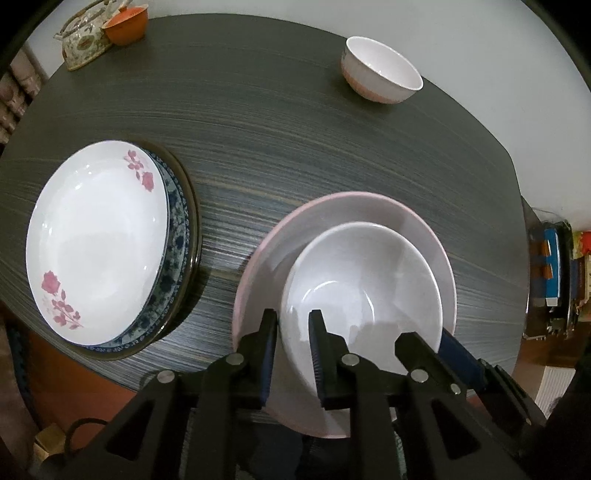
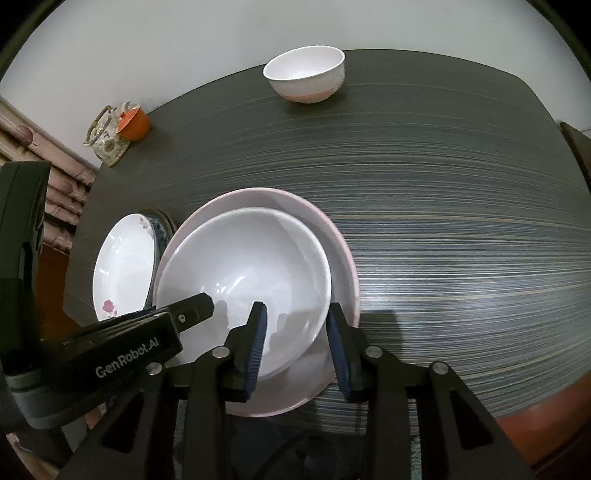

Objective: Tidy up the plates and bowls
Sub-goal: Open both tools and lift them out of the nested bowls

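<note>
A white bowl [image 1: 362,280] [image 2: 243,266] sits nested inside a wider pink-rimmed bowl [image 1: 332,210] [image 2: 345,254] near the front edge of the dark table [image 1: 258,110]. My left gripper [image 1: 293,325] straddles the white bowl's left rim, its jaws a little apart, not pinching. My right gripper [image 2: 297,325] [image 1: 432,343] straddles the right rim with a clear gap, one finger inside, one outside. A small white bowl with a pink base [image 1: 380,70] [image 2: 306,74] stands alone at the far side. Stacked plates [image 1: 96,240] [image 2: 122,266], a rose-patterned one on top, lie to the left.
A flowered teapot [image 1: 83,40] [image 2: 107,140] and an orange cup [image 1: 125,26] [image 2: 135,123] stand at the far left corner. The table's front edge lies just below both grippers. A shelf of small items [image 1: 550,269] is off to the right.
</note>
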Motion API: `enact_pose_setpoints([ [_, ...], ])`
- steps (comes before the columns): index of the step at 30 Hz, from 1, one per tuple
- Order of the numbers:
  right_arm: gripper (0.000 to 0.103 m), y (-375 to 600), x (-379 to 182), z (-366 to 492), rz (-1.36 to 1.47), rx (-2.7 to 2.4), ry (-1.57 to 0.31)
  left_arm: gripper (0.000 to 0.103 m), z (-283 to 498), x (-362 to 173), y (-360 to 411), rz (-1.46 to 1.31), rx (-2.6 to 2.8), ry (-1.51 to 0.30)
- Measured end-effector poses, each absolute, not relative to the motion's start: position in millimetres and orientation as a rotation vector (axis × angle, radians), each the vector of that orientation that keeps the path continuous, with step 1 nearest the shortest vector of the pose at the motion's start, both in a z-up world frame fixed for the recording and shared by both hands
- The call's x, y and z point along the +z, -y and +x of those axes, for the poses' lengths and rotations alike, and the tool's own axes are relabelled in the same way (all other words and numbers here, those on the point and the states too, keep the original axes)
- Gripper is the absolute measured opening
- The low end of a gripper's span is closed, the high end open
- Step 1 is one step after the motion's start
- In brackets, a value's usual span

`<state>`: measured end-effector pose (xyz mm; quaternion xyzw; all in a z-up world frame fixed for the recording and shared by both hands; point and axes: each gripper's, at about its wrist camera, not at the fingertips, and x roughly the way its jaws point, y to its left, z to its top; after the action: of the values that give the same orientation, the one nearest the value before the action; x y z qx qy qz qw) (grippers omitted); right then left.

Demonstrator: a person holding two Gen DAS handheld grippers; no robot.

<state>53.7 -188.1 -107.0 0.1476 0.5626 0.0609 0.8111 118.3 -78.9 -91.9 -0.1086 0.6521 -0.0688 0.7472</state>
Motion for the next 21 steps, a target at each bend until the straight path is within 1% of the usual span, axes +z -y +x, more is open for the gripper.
enact_pose_setpoints([
  [7, 0.036, 189, -107, 52, 0.326, 0.142, -1.201, 0.018, 117, -87, 77, -0.235, -0.151, -1.411],
  [8, 0.036, 188, -107, 52, 0.326, 0.142, -1.201, 0.02, 117, -85, 77, -0.231, -0.152, -1.405],
  [9, 0.036, 188, -107, 52, 0.326, 0.146, -1.201, 0.027, 117, -84, 77, -0.23, -0.156, -1.401],
  [11, 0.039, 188, -106, 51, 0.326, 0.156, -1.201, 0.035, 115, -82, 79, -0.214, -0.155, -1.388],
  [13, 0.044, 185, -105, 50, 0.318, 0.168, -1.199, 0.035, 114, -79, 80, -0.198, -0.164, -1.377],
  [17, 0.045, 183, -104, 48, 0.305, 0.169, -1.197, 0.036, 113, -73, 81, -0.185, -0.172, -1.36],
  [21, 0.046, 184, -101, 46, 0.308, 0.171, -1.191, 0.041, 113, -67, 80, -0.181, -0.187, -1.335],
])
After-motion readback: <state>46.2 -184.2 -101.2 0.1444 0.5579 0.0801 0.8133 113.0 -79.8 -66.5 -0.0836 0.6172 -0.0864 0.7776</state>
